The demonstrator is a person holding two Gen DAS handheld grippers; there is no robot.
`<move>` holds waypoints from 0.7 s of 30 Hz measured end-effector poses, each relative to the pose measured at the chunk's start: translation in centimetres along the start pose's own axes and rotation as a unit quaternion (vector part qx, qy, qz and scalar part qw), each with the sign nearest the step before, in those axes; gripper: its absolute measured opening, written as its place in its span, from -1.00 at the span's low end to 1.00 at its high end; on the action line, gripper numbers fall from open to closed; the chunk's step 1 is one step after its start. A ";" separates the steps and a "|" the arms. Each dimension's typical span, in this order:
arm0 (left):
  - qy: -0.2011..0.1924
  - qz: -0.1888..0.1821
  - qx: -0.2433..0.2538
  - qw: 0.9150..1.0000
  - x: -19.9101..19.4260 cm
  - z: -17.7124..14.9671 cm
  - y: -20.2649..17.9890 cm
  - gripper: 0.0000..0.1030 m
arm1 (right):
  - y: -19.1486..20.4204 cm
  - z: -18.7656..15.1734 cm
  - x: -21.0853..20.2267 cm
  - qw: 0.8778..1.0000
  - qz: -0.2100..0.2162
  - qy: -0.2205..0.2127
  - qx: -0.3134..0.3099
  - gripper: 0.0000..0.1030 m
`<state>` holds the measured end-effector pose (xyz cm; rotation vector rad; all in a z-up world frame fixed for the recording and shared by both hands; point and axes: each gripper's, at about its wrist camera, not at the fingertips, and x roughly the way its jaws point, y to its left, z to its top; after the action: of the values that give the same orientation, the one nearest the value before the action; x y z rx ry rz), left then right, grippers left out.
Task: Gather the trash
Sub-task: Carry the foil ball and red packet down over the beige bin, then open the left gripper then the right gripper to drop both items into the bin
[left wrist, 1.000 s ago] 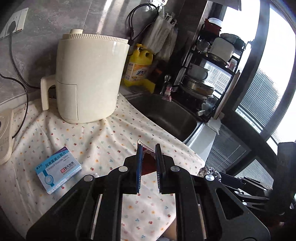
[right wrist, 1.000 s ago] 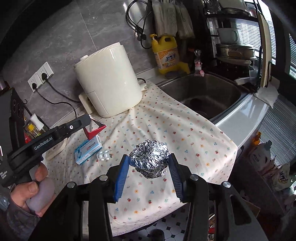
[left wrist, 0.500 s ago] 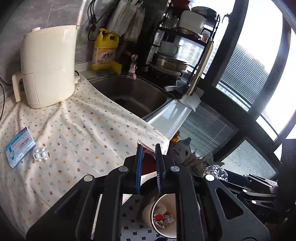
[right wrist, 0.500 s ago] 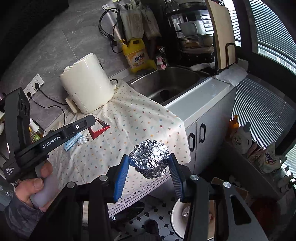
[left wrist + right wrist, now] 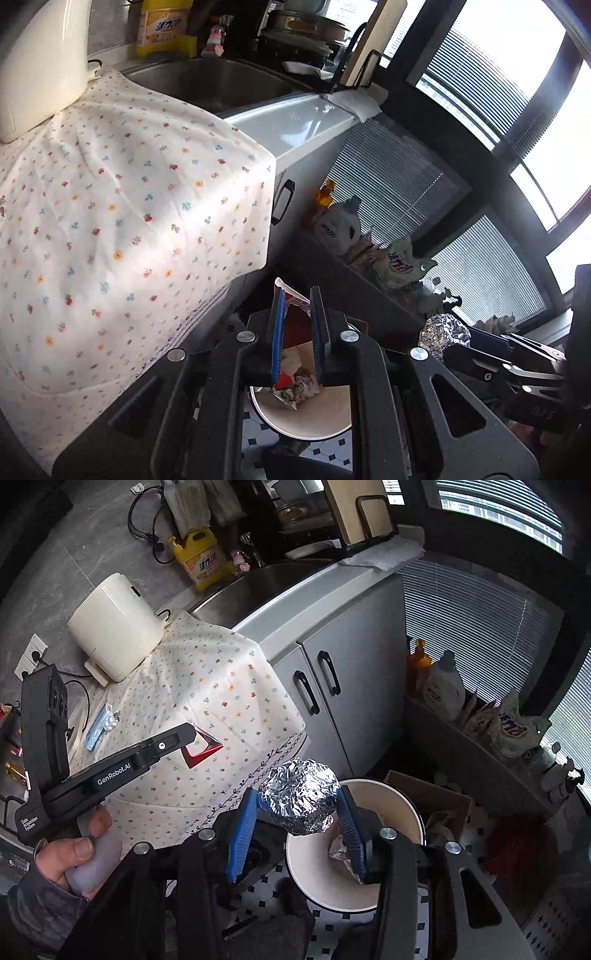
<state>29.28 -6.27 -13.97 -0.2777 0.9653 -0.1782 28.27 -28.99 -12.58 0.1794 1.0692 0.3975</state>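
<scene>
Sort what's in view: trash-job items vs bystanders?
Job:
foil ball in right gripper
red wrapper in left gripper
white bin on the floor

Bystanders:
air fryer
yellow detergent jug
medicine box
floral cloth

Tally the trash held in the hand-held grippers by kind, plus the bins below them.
Foil ball, in the right hand-held gripper: 1
Red wrapper, in the left hand-held gripper: 1
White trash bin: 1
Total: 3

Silver foil ball (image 5: pixel 299 797), red wrapper (image 5: pixel 201 751), flower-print white cloth (image 5: pixel 221 686)
</scene>
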 end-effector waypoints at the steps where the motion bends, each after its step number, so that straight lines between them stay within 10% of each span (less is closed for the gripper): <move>1: 0.008 -0.001 0.000 1.000 1.0 -0.6 -0.3 -0.73 | -0.7 -0.4 0.3 1.000 -0.003 0.006 0.004 -0.15; 17: 0.117 -0.037 -0.069 0.990 14.9 -11.1 -2.2 -0.71 | -8.5 -6.0 7.0 0.992 -0.058 0.115 0.002 -0.15; 21: 0.109 -0.034 -0.087 0.990 16.2 -12.3 -1.4 -0.12 | -9.1 -6.6 8.2 0.989 -0.075 0.129 -0.005 -0.15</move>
<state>28.12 -13.90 -32.85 -0.4580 1.1922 -0.1894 27.94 -34.32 -25.44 0.0378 1.3268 0.2941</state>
